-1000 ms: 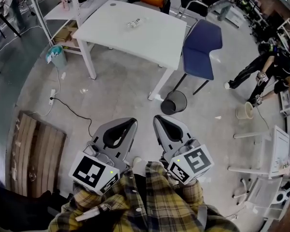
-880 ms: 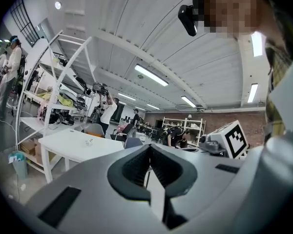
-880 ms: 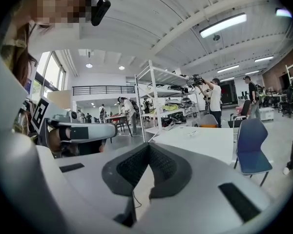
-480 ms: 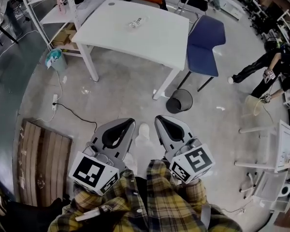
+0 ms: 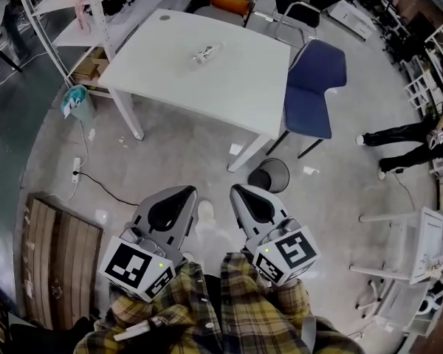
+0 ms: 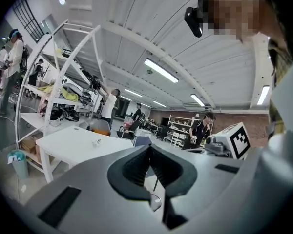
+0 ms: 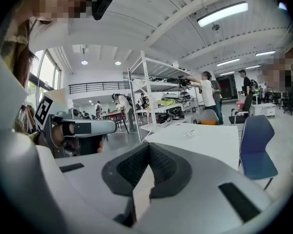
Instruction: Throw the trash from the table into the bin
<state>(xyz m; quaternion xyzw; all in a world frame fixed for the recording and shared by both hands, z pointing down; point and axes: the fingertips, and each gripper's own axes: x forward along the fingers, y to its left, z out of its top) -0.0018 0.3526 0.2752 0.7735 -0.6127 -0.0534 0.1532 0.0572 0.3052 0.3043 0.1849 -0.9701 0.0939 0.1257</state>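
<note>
Left gripper (image 5: 179, 192) and right gripper (image 5: 240, 190) jaws clenched, empty (white tabletop (image 5: 236, 87) far ahead); unopened, they'd shove small crumpled white wrapper (image 5: 205, 52) off.

Pale grey concrete floor (image 5: 184, 161), scuffed. White table (image 5: 229, 80) well ahead of the jaws, blue chair (image 5: 314, 87) at its right end, white shelving rack (image 6: 63, 99) beyond on the left; wooden pallet (image 5: 59, 264) left of the jaws. Strip lights (image 6: 161, 70) on a white ceiling, tall windows (image 7: 46, 77) in one wall.
</note>
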